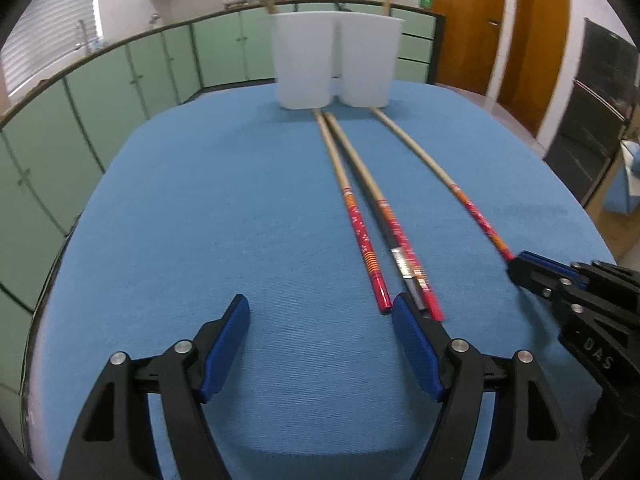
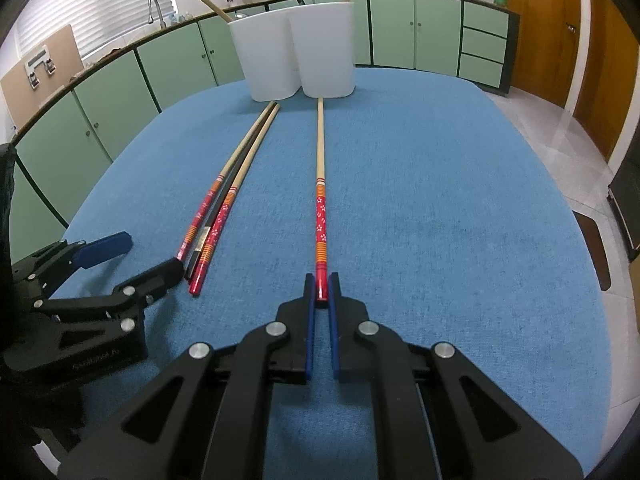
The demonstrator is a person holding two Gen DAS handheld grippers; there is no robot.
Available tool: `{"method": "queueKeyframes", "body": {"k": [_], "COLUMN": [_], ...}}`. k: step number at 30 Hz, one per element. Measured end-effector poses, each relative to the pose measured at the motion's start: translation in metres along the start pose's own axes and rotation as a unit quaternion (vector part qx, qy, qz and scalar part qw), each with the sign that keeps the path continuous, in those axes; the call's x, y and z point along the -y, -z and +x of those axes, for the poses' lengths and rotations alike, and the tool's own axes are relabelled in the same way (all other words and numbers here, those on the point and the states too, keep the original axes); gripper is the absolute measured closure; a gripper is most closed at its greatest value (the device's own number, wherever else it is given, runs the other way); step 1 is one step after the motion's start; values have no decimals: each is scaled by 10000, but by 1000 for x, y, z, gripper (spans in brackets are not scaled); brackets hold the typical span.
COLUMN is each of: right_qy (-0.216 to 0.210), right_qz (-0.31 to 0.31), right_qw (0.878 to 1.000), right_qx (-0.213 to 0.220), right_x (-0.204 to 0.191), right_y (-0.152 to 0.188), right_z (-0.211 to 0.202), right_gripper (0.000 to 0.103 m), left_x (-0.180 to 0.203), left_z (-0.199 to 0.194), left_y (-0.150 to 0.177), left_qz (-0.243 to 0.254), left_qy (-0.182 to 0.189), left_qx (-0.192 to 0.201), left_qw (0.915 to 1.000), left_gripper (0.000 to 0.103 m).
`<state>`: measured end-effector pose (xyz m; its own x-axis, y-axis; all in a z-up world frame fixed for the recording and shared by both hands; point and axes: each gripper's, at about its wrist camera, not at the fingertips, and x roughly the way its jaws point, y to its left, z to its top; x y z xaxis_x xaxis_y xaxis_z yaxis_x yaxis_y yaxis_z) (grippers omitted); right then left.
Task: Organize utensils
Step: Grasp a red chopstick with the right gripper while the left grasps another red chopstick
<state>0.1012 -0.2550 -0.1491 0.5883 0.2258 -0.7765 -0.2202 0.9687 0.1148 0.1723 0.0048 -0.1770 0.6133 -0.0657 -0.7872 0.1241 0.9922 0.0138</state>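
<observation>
Two white cups (image 1: 336,60) sit at 12 o'clock on the blue tablecloth (image 1: 200,208) in the left wrist view; the left gripper (image 1: 320,316) gapes wide with nothing in it, three chopsticks (image 1: 384,240) bunched at its 1 o'clock. Right wrist view: the right gripper (image 2: 322,288) is clamped on a lone red-ended chopstick (image 2: 320,184) pointing to 12 o'clock, probably flat on the cloth.

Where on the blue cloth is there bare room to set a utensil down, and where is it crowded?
Bare cloth lies right of the lone chopstick, out to the table edge. Another bare patch lies left of the three bundled sticks, ahead of the left tongs. It is crowded between the bundle and the lone chopstick, and at the two white cups.
</observation>
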Motion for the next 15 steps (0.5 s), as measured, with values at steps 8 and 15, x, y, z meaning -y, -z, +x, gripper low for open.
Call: {"method": "queueKeyframes", "body": {"k": [8, 15], "right_qy": [37, -23], "right_qz": [-103, -44], "right_qw": [9999, 10000], "right_qx": [1, -11], "right_x": [-3, -1], "right_y": [0, 0], "right_z": [0, 1], "right_gripper": [94, 94], "left_x": [-11, -4], "left_z": [-1, 2], "left_y": [0, -3], "left_qz": [-134, -37], "left_qy": [23, 84], "left_qx": [36, 18], "left_qw": [9999, 10000], "left_gripper": [30, 41]}}
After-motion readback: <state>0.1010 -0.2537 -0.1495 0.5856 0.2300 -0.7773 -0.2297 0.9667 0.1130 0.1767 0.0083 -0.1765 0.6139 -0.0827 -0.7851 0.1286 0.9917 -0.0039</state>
